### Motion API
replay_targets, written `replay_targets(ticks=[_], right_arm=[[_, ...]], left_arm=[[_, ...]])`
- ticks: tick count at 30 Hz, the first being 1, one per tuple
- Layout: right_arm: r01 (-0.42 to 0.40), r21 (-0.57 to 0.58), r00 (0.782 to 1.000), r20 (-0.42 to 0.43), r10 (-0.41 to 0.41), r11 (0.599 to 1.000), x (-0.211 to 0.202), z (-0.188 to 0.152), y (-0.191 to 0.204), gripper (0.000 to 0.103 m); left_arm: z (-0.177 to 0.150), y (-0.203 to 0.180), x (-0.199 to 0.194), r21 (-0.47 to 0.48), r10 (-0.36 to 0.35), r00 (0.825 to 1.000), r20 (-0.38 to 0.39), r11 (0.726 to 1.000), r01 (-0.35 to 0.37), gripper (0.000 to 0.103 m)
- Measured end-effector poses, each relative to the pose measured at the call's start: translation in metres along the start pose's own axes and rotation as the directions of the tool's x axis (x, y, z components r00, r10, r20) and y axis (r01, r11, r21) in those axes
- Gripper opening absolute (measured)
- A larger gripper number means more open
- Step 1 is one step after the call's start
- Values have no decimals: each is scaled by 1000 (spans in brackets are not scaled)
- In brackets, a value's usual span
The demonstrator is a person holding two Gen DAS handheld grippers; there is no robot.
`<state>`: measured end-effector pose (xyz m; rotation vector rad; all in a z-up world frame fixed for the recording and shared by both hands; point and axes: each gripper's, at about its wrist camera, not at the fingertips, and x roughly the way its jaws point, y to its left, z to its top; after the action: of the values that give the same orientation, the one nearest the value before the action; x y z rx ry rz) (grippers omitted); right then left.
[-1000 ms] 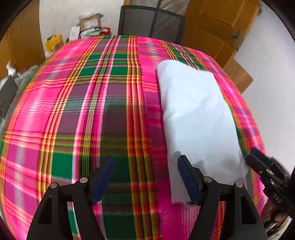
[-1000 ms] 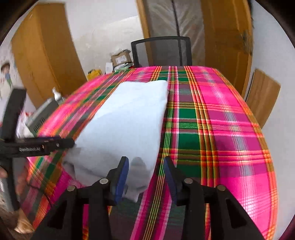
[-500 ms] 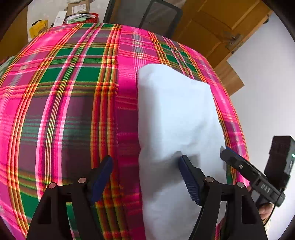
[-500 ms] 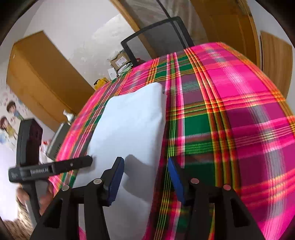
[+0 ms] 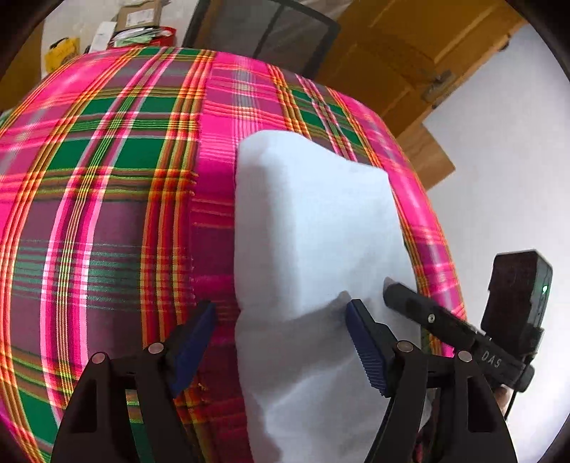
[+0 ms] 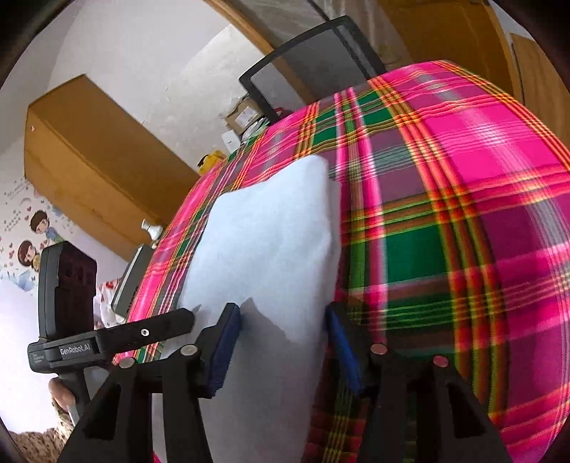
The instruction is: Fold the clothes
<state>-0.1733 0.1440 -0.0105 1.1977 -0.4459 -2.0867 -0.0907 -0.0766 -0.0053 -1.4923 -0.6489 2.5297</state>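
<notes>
A folded white garment (image 5: 313, 242) lies as a long strip on the pink and green plaid tablecloth (image 5: 107, 199). My left gripper (image 5: 281, 331) is open above its near end, straddling the cloth's left edge. My right gripper (image 6: 283, 331) is open over the same garment (image 6: 263, 249), its fingers on either side of the near right edge. Neither holds anything. The right gripper's tip (image 5: 395, 290) shows in the left wrist view resting at the garment's right side; the left gripper's finger (image 6: 167, 320) shows in the right wrist view at its left side.
A black mesh chair (image 5: 270, 35) stands at the table's far end, with cardboard boxes (image 5: 139, 14) and clutter beyond. Wooden doors (image 5: 409, 57) and a wooden cabinet (image 6: 92, 160) line the walls. The table's right edge (image 5: 431, 228) runs close beside the garment.
Both grippers have moved forward and inward over the garment's near end and tilted; the right one has opened wider. The garment stays flat on the table.
</notes>
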Motion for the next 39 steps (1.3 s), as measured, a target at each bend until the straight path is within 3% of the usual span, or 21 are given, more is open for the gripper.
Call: replay_targets(ticks=[8,10,11,17,21,28,39], right_arm=[[-48,51,999,8,47,998,-1,1,-11,47],[-26,32,1000,4,26,999,0,1,-6,43],[-15,22,1000,3,15,1000,1,1,-4,39],[17,-3,1000,7,-17,1000,1,1,2,22],[50,-68,998,44,-47,996,-11,0,14,18],[43,-104,994,105,-32,994,-55,1,23,17],[154,-76,973,188,-138,985,-145,6,-2,17]], left_arm=[[-3,-5,3,-9,-1,1000,15,1000,1,73],[-5,-7,4,-7,4,1000,19,1000,-4,67],[-6,-9,5,-6,6,1000,20,1000,-6,54],[-8,-17,3,-6,21,999,35,1000,-20,40],[-8,-27,-6,-3,28,998,61,1000,-28,32],[-10,-71,-16,38,-32,996,79,999,29,32],[-17,-154,2,118,-141,990,21,983,138,32]])
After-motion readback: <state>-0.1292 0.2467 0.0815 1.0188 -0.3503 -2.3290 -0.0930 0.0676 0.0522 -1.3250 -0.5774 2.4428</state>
